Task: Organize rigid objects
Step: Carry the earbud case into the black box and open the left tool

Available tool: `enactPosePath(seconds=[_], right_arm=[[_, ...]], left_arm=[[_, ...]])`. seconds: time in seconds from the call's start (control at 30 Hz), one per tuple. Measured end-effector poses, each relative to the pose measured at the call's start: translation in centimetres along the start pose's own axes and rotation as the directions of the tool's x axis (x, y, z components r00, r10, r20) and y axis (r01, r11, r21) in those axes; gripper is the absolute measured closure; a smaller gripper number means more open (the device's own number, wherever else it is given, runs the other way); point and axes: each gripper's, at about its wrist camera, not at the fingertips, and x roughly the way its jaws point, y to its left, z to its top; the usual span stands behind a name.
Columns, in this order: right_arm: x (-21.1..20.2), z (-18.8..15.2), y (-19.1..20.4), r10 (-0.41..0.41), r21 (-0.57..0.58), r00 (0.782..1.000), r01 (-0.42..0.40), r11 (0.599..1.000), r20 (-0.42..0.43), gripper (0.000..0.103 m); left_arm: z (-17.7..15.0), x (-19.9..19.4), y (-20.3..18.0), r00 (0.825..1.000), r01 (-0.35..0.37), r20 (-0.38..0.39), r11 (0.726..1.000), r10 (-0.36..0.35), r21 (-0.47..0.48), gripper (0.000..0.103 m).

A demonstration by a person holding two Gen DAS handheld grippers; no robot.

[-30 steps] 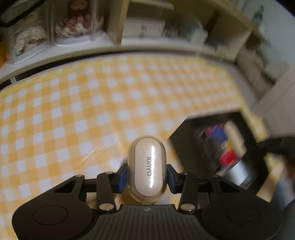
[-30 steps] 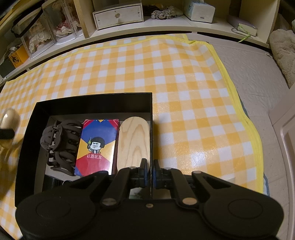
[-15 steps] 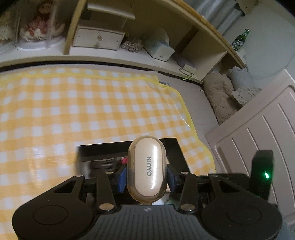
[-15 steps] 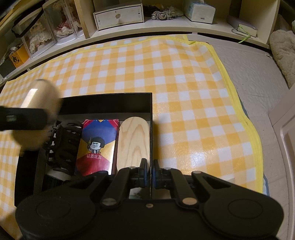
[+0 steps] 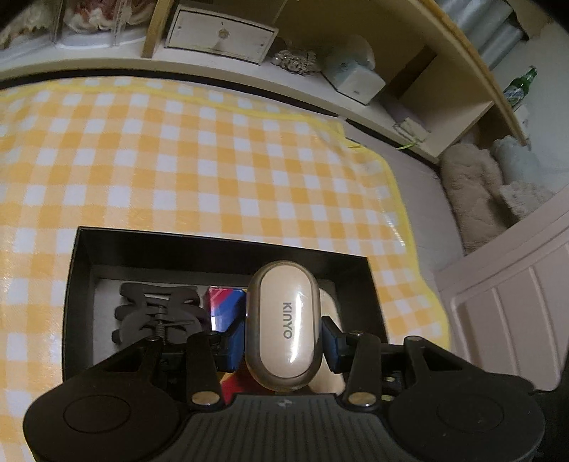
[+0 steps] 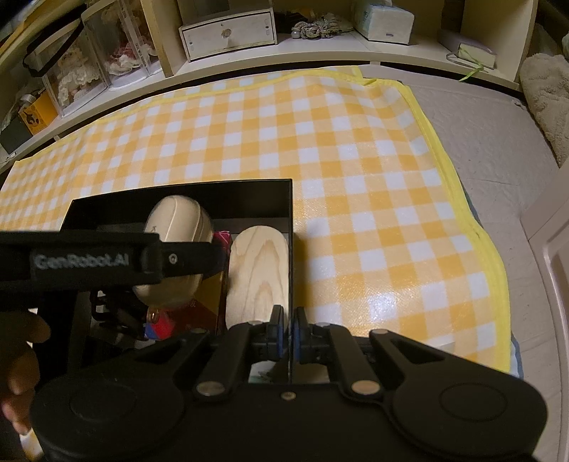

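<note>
My left gripper is shut on a cream KINYO case and holds it above the black box. The case also shows in the right wrist view, over the box. Inside the box lie a black hair claw, a red and blue card pack and a pale wooden oval. My right gripper is shut on the box's right wall, near its front corner.
The box sits on a yellow checked mat. Low shelves with a small white drawer unit, a tissue pack and doll cases run along the back. A white cabinet door stands right.
My left gripper has carried the KINYO case rightward from over the mat to above the box. The right gripper has not moved.
</note>
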Motion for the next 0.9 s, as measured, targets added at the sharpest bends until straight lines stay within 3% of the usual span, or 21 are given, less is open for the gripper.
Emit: enactPosePath(seconds=[0.2, 0.6, 0.9], right_arm=[[0.0, 0.0, 0.0, 0.000, 0.001, 1.000, 0.000, 1.000, 0.000, 0.097], [0.0, -0.1, 0.0, -0.001, -0.001, 1.000, 0.001, 1.000, 0.000, 0.097], [0.1, -0.1, 0.0, -0.001, -0.001, 1.000, 0.001, 1.000, -0.001, 0.097]], left_arm=[[0.2, -0.3, 0.0, 1.000, -0.003, 0.019, 1.000, 0.003, 0.007, 0.042], [0.5, -3.0, 0.0, 0.999, -0.011, 0.032, 0.999, 0.009, 0.050, 0.041], [0.3, -7.2, -0.8, 0.996, -0.028, 0.082, 0.993, 0.018, 0.116, 0.030]])
